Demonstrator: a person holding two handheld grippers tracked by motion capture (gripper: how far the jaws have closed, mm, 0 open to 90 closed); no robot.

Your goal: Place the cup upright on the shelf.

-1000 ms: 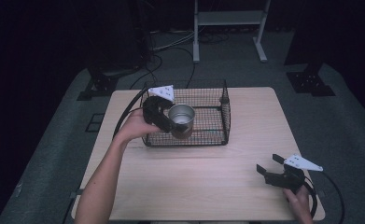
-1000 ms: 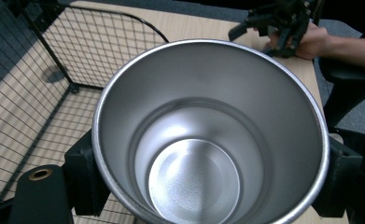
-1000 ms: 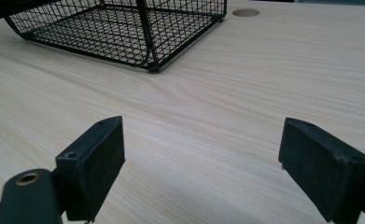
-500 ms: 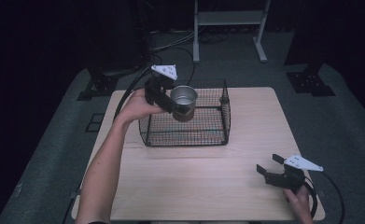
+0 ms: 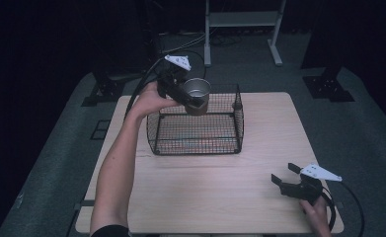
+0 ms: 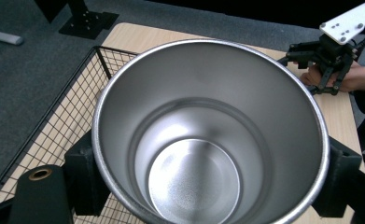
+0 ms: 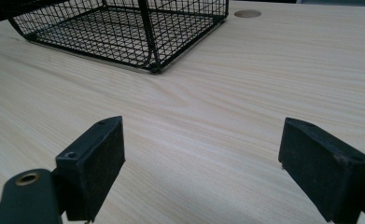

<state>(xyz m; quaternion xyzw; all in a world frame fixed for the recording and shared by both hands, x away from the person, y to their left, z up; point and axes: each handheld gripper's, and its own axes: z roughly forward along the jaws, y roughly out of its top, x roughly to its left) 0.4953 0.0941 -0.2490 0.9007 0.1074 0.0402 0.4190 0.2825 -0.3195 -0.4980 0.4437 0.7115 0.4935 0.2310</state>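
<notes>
Starting at the left, we are holding a stainless steel cup (image 5: 197, 94) in the left tongs (image 5: 188, 97), jaws clamped on its sides, and we are carrying it in the air above the back left corner of the black wire basket (image 5: 196, 129). It is hanging clear of the mesh, upright, mouth up, touching nothing but the jaws. We are judging the lift as done: the cup is out of the basket, and what is left is to bring it somewhere on the bench (image 5: 220, 187) and set it down. Where it is meant to land we cannot tell.

Moving right, the basket is sitting empty on the far half of the bench. Further right, near the front right corner, the right tongs (image 5: 285, 175) are resting low over the wood, jaws spread wide with nothing between them, well apart from the basket.

Now the views. The left gripper view is looking straight down into the cup (image 6: 210, 135): a bare, shiny bottom, nothing inside, which the high view is not giving us. It is also catching the right tongs (image 6: 327, 51) far off across the bench. The right gripper view is skimming along the wood grain, showing the basket's near corner (image 7: 153, 69) standing flat on the bench and a round hole (image 7: 247, 13) in the benchtop beyond it.
</notes>
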